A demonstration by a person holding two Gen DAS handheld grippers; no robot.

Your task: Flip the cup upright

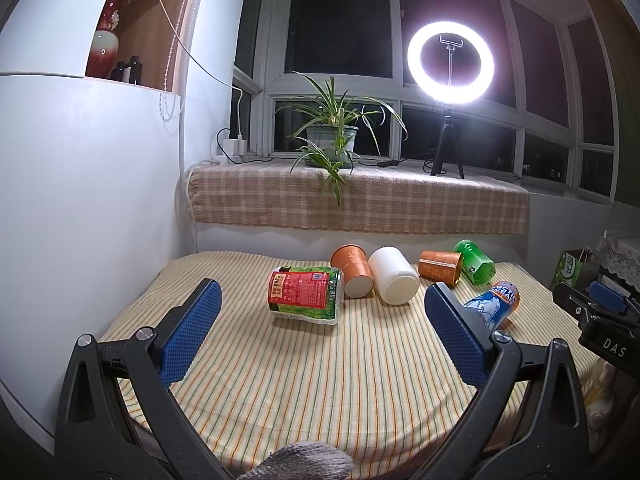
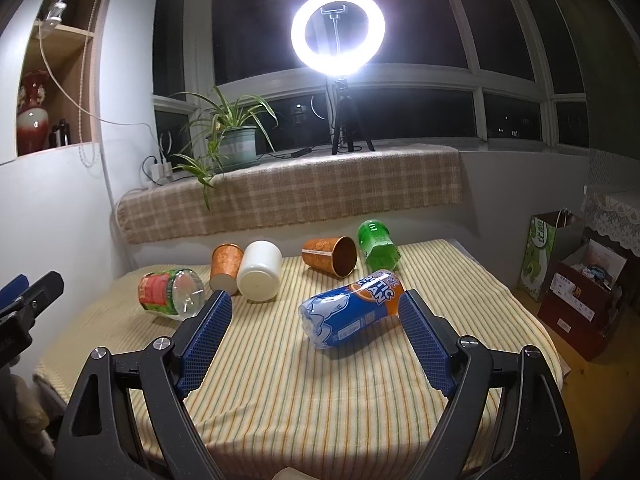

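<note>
Cups lie toppled across your striped counter (image 2: 320, 400): taking the white cup (image 2: 259, 271) as landmark, one orange cup (image 2: 225, 267) touches its left side with base toward you, a second orange cup (image 2: 331, 256) lies on its side to its right with its mouth open toward you, and the green bottle (image 2: 378, 245) lies beyond that. Your left gripper (image 1: 320, 334) hangs wide open and empty, in front of the red-labelled bottle (image 1: 306, 295) left of the white cup. Your right gripper (image 2: 314, 342) also stands wide open, gripping nothing, with the blue bottle (image 2: 352, 314) lying between its fingers.
</note>
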